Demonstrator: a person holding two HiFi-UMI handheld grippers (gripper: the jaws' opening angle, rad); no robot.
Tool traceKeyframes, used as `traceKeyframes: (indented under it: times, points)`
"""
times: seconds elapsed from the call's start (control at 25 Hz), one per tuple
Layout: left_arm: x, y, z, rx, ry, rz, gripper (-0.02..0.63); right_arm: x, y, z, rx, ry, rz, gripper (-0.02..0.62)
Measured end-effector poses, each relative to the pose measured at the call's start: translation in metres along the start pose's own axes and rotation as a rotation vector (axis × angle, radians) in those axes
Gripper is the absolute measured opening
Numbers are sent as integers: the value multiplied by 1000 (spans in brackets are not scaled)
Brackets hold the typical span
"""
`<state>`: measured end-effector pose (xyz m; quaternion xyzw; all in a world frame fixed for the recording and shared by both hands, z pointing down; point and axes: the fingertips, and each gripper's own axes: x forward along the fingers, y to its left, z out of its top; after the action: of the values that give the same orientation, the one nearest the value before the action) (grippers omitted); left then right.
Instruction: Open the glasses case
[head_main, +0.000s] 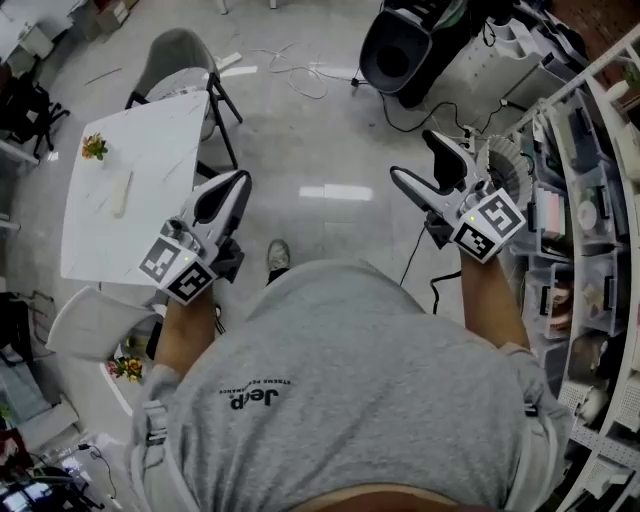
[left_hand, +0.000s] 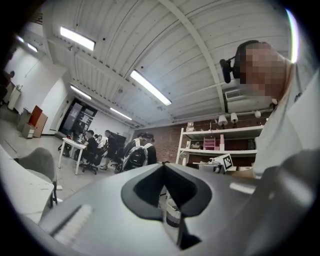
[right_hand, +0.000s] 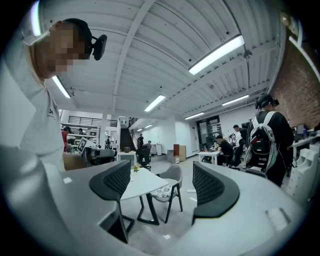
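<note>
A white table (head_main: 150, 150) stands to my left, below me. On it lies a pale oblong thing (head_main: 122, 193) that may be the glasses case; it is too small to tell. My left gripper (head_main: 228, 192) is held in the air over the floor beside the table's right edge. Its jaws are shut with nothing between them, and its black pads (left_hand: 150, 187) meet at the tips. My right gripper (head_main: 422, 162) is up at the right and open with nothing in it. Between its fingers (right_hand: 207, 187) the table (right_hand: 142, 182) shows far off.
A small flower pot (head_main: 94, 147) sits on the table's far left. A grey chair (head_main: 180, 60) stands behind the table and a white chair (head_main: 95, 320) near its front. Storage shelves (head_main: 590, 200) line the right. Cables (head_main: 300, 75) and a black drum-shaped unit (head_main: 395, 50) lie ahead.
</note>
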<state>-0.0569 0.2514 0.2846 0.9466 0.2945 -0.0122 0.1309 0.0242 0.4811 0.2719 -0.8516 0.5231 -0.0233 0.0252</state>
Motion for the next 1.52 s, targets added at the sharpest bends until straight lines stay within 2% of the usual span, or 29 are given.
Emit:
traceKeyframes:
  times: [0.2, 0.36, 0.52, 0.68, 0.88, 1.08, 1.4, 1.52]
  points:
    - [30, 113, 41, 4, 7, -76, 49, 112, -26, 22, 16, -30, -53, 367]
    - [38, 190, 68, -5, 3, -90, 49, 193, -40, 38, 3, -28, -60, 367]
    - [44, 251, 78, -30, -9, -85, 49, 253, -55, 41, 2, -6, -60, 367]
    - [52, 292, 74, -59, -10, -65, 49, 293, -73, 34, 14, 30, -50, 367]
    - [71, 318, 65, -75, 7, -31, 49, 319, -102, 27, 32, 39, -25, 367]
    - [105, 327, 59, -44, 23, 21, 49, 326, -147, 21, 50, 13, 20, 367]
    - [203, 307, 57, -13, 18, 129, 49, 301, -259, 27, 54, -16, 107, 367]
    - [238, 308, 58, -65, -18, 155, 49, 295, -300, 27, 54, -23, 116, 367]
